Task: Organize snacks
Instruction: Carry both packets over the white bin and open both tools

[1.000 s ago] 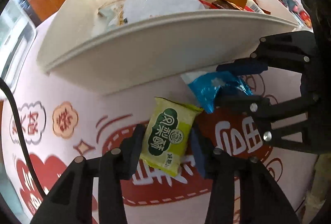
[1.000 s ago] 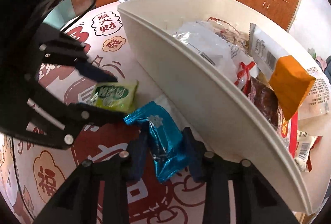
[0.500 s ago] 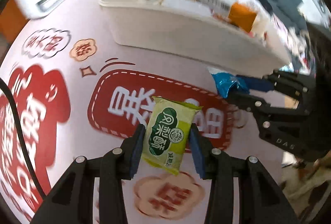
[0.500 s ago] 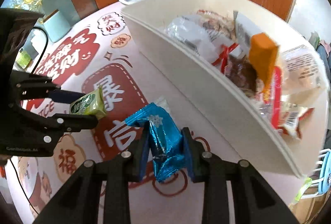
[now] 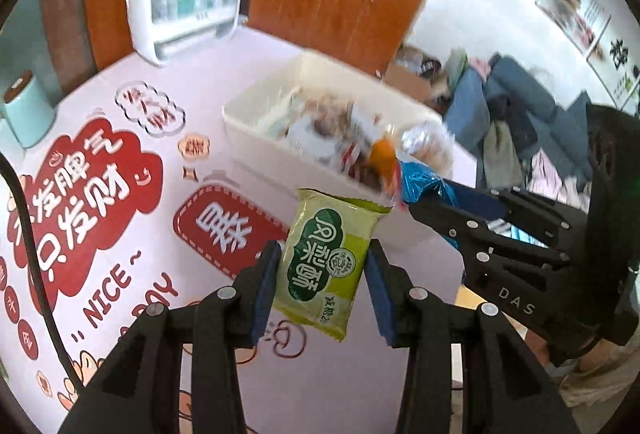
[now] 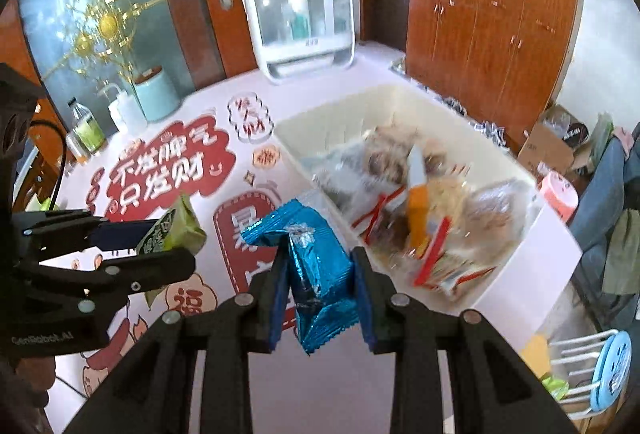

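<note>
**Item 1: green snack packet** (image 5: 326,262). Held in the left claw (image 5: 322,270), whose blue pads press its two long edges; the jaws stand narrow, closed to the packet's width. The packet hangs clear above the surface (image 5: 200,85), label toward the camera. The edge grip probably spares the contents from crushing.

**Item 2: blue foil snack** (image 6: 316,274). Pinched in the right claw (image 6: 320,298), jaws drawn in on its crumpled middle, so the wrapper buckles and its top corner folds over. Also clear of the surface, just beside the near wall of the bin.

**Item 3: white bin** (image 6: 532,234). Stands on the surface, open-topped and already heaped with mixed wrapped snacks (image 6: 404,201); details are blurred. Judged to be the collection point for both held items.

**Item 4: printed cloth** (image 6: 168,169). Red and pink pattern, covers the surface; no loose snack shows on the visible part.

**Status.** Both claws are loaded and raised side by side near the bin, apparently so that the two packets can go over the rim together. Neither is over the bin opening yet.

**Risk.** The heap sits high; a dropped packet could slide off.
</note>
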`<control>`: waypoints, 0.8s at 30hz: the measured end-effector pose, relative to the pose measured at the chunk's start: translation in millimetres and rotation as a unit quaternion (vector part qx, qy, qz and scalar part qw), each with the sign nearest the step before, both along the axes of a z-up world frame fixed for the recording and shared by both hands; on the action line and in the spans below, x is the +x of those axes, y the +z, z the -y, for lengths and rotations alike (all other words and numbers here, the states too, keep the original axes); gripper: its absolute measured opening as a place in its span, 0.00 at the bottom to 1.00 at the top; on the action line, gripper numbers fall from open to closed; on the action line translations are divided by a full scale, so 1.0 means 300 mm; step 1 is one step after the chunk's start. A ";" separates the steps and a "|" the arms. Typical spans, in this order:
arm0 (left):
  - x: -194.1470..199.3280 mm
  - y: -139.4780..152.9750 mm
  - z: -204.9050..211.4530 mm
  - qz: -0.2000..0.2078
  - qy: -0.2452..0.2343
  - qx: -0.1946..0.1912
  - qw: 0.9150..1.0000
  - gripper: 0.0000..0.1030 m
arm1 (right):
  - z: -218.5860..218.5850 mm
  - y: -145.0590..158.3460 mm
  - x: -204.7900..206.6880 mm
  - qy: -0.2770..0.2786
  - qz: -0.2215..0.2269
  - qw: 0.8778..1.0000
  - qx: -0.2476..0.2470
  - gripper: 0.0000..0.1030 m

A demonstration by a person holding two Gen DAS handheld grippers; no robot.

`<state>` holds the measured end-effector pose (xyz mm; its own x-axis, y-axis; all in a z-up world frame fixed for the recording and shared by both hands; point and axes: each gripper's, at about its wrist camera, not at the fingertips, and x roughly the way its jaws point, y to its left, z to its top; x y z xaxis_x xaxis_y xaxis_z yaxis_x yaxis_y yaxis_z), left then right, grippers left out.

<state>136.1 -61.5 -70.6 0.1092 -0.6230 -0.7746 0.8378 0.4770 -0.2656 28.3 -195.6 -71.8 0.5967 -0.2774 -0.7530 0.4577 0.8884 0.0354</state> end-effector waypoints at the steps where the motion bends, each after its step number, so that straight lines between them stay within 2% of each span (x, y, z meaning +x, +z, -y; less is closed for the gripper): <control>1: -0.014 0.026 0.003 0.003 0.006 -0.009 1.000 0.40 | 0.012 0.015 -0.010 0.001 0.006 1.000 -0.001 0.29; 8: -0.059 0.148 0.123 0.025 0.090 -0.036 0.995 0.40 | 0.178 0.046 -0.028 0.028 0.048 0.998 0.012 0.29; 11: -0.065 0.180 0.225 0.032 0.149 -0.034 0.988 0.40 | 0.301 0.074 -0.024 0.062 0.063 0.996 0.022 0.29; 16: -0.065 0.218 0.392 0.027 0.216 -0.048 0.975 0.40 | 0.474 0.138 -0.039 0.108 0.066 0.992 0.013 0.29; 24: -0.072 0.262 0.602 0.037 0.255 -0.040 0.965 0.40 | 0.665 0.206 -0.078 0.128 0.083 0.988 0.025 0.30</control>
<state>114.6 -241.9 8.0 0.4710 -0.5313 -0.7042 0.5178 0.8128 -0.2669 5.0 -395.2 -9.9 0.7594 -0.0667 -0.6472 0.2028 0.9694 0.1382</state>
